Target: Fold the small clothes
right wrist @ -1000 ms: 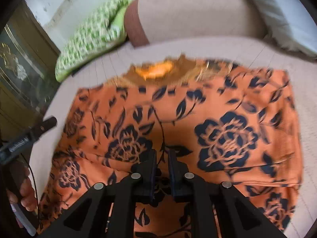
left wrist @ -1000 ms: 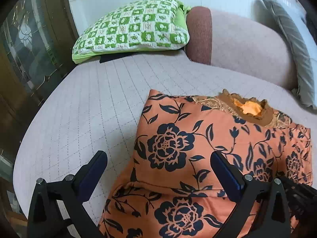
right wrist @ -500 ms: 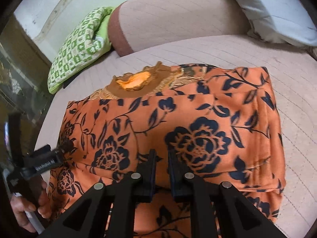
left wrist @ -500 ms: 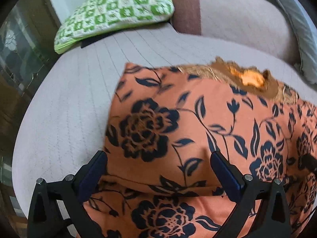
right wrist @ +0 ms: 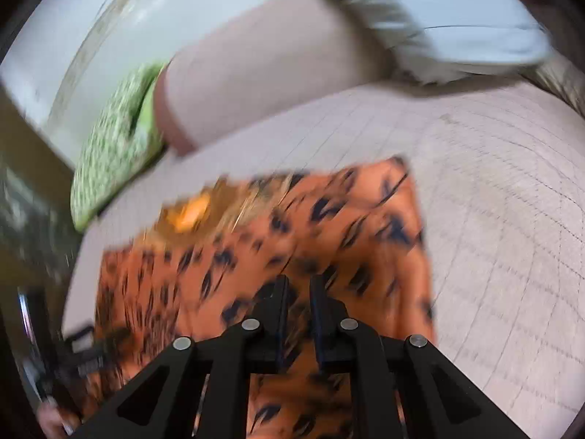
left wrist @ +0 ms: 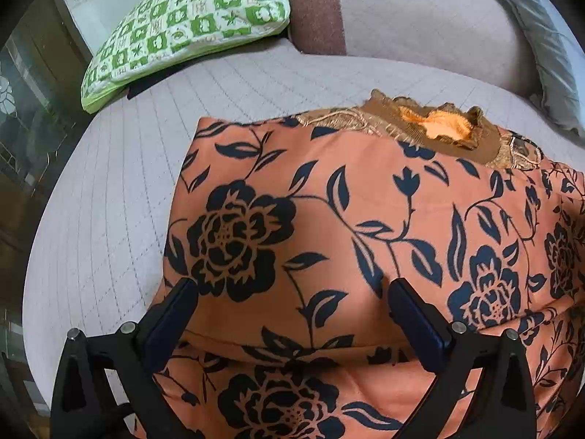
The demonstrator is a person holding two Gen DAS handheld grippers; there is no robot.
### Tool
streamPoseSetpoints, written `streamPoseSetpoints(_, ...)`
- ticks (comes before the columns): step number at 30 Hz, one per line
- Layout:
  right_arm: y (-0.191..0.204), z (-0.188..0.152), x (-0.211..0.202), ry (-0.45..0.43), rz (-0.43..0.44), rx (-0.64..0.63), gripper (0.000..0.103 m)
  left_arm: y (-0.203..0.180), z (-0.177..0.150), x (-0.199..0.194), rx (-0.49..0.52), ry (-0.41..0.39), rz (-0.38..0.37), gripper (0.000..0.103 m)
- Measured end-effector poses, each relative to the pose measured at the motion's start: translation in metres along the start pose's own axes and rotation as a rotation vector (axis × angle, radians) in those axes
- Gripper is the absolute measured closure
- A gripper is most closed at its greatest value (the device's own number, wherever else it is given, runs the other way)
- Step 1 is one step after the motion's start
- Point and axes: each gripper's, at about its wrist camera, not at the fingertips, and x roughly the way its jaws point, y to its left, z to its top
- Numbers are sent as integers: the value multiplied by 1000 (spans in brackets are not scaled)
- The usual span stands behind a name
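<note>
Mid-fold: orange blue-flowered garment (left wrist: 329, 219) on the quilted beige sofa seat (left wrist: 120, 197).
Left claw (left wrist: 292, 292) spread; right claw (right wrist: 299, 289) pressed together, pinching nothing visible. Grab near hem, fold far.

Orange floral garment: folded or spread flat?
Partly folded: the orange floral garment has a doubled layer ending in a fold edge above its lower part.

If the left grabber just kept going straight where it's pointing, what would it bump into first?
Most likely the orange flowered top. The left gripper is open and points down at the cloth spread on the quilted cushion, so it should meet the fabric first. How near it is cannot be told.
</note>
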Motion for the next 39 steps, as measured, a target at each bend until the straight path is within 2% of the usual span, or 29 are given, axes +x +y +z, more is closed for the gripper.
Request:
streamPoseSetpoints(3, -28, 8, 16, 4, -4, 85, 89, -7, 0, 5, 18, 10, -6, 0)
streamPoseSetpoints(5, -40, 8, 26, 1, 40, 120, 89, -12, -2, 13, 33, 26, -3, 0)
streamPoseSetpoints(8, -50, 14, 27, -2, 83, 171, 89, -11, -1, 15, 11, 28, -15, 0)
streamPoseSetpoints(12, -59, 16, 30, 2, 97, 183, 90, -7, -2, 18, -22, 34, -38, 0)
streamPoseSetpoints(19, -39, 9, 27, 13, 14, 148, 89, -10, -8, 8, -33, 52, -22, 0)
streamPoseSetpoints(22, -29, 5, 11, 29, 23, 136, 89, -2, -11, -1, -29, 44, -16, 0)
streamPoseSetpoints(26, -8, -12, -13, 32, 37, 40, 89, 9, -13, -11, -54, 24, -17, 0)
streamPoseSetpoints(28, 2, -23, -13, 62, 16, 0, 89, 9, -16, -8, -34, 43, -14, 0)
streamPoseSetpoints(31, 2, -41, 7, 163, -65, -24, 89, 8, -21, 4, -1, 59, -24, 0)
streamPoseSetpoints(33, -3, -48, 4, 136, -43, 6, 89, 13, -21, 1, -20, 62, -46, 0)
streamPoseSetpoints(36, -3, -52, -20, 150, -14, 74, 89, 26, -29, -15, -66, 45, -70, 0)
streamPoseSetpoints(39, -5, -70, -55, 90, 31, 59, 89, 43, -52, -32, -123, 42, -59, 0)
